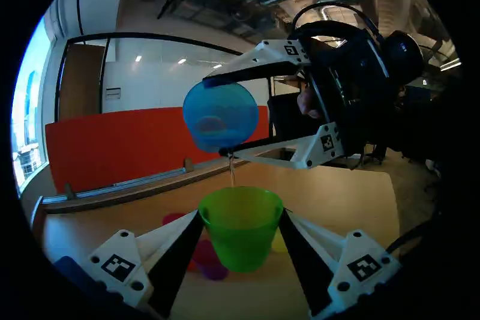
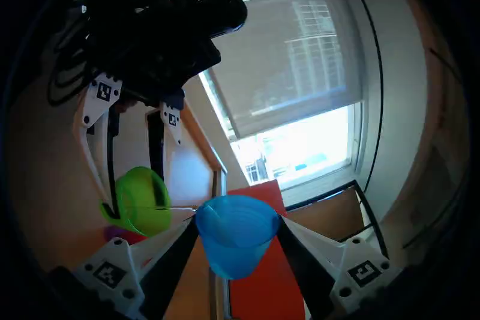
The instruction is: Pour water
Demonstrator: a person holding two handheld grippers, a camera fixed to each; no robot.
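In the left gripper view my left gripper [image 1: 241, 233] is shut on an upright green cup [image 1: 241, 233], held above the wooden table [image 1: 336, 194]. Above it my right gripper [image 1: 225, 114] is shut on a blue cup [image 1: 220, 117] tipped over toward the green one. A thin stream of water [image 1: 231, 171] falls from the blue cup's rim into the green cup. In the right gripper view the blue cup [image 2: 237, 235] sits between my right gripper [image 2: 237, 236] fingers, and the green cup [image 2: 141, 201] sits in the left gripper [image 2: 137, 200] to the left.
Pink and purple cups [image 1: 207, 257] and a yellow one [image 1: 278, 242] lie on the table under the green cup. An orange partition [image 1: 120, 146] runs behind the table, with glass walls above. A bright window [image 2: 300, 146] shows in the right gripper view.
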